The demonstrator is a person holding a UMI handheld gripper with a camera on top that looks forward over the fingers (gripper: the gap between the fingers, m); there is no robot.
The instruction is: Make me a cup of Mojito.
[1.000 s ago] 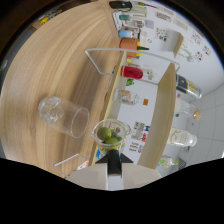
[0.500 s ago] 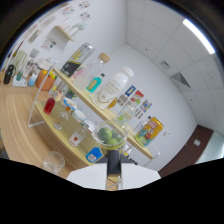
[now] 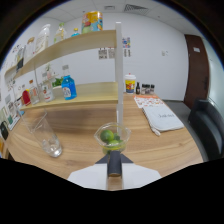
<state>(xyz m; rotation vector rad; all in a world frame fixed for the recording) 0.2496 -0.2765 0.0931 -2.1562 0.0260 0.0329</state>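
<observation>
View's swinging level now; gripper is pinching the lime cup. Keep it upright heading to the glass.

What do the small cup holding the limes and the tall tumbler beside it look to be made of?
The small cup, just ahead of the hand-held gripper, looks like thin clear plastic: the limes show through its wall. The tall tumbler looks like clear glass or hard plastic, glossy, with the wooden table visible through it.
</observation>
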